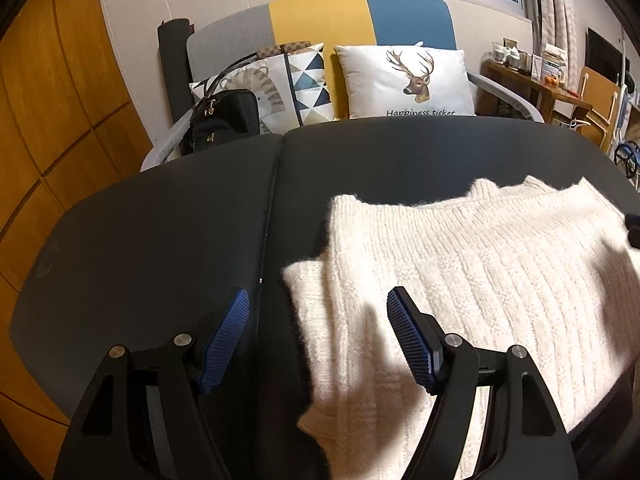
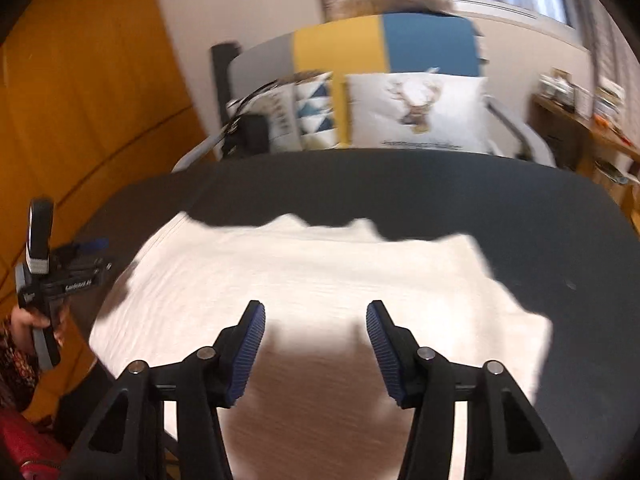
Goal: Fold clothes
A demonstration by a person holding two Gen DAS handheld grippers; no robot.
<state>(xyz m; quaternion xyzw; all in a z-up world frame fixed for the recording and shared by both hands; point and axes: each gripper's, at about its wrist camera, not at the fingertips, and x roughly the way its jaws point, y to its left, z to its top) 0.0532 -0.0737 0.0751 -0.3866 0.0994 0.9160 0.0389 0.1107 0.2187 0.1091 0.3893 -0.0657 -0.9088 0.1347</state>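
White knit sweater (image 1: 460, 280) lies flat on the dark table (image 1: 160, 240), filling the lower right of the left view, partly doubled at its left edge. Left tongs (image 1: 318, 320) and right tongs (image 2: 316, 328) hover wide apart, empty, over its near hem, placed for a grasp.

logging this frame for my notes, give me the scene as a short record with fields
garment: white knit sweater, lying spread out on the table
surface: dark table
left gripper: open, above the sweater's left edge, holding nothing
right gripper: open, over the sweater, holding nothing
background: sofa with a deer cushion and a black handbag
image quality: right wrist view blurred
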